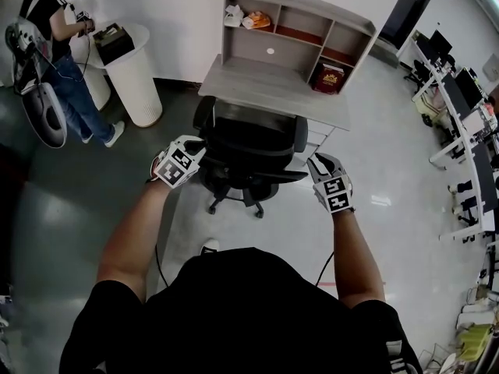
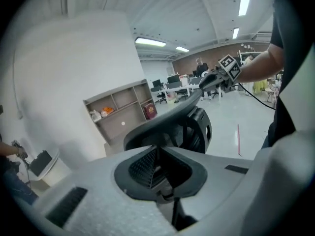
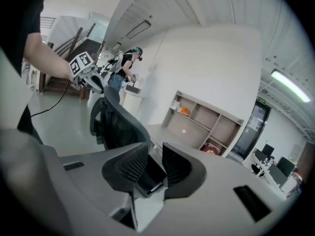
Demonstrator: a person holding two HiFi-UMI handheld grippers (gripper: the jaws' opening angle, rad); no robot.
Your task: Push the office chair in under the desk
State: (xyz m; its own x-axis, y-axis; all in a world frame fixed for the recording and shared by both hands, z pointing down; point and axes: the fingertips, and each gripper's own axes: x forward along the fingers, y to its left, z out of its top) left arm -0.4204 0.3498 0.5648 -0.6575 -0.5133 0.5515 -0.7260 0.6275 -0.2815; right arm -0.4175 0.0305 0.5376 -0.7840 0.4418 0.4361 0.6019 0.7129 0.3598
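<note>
In the head view the black mesh-backed office chair stands on castors just before the grey table, with the left gripper and right gripper at either end of its stiff, curved top rim. It should roll easily but may swivel, so push both ends evenly. The left gripper view shows ribbed fingers pressed together and empty, while in the right gripper view the fingers stand slightly apart with nothing between them.

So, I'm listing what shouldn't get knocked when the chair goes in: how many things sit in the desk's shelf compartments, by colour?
white crumpled item, upper left compartment: 1
orange item, same compartment, beside it: 1
red box-like item, lower right compartment: 1
Total: 3
</note>
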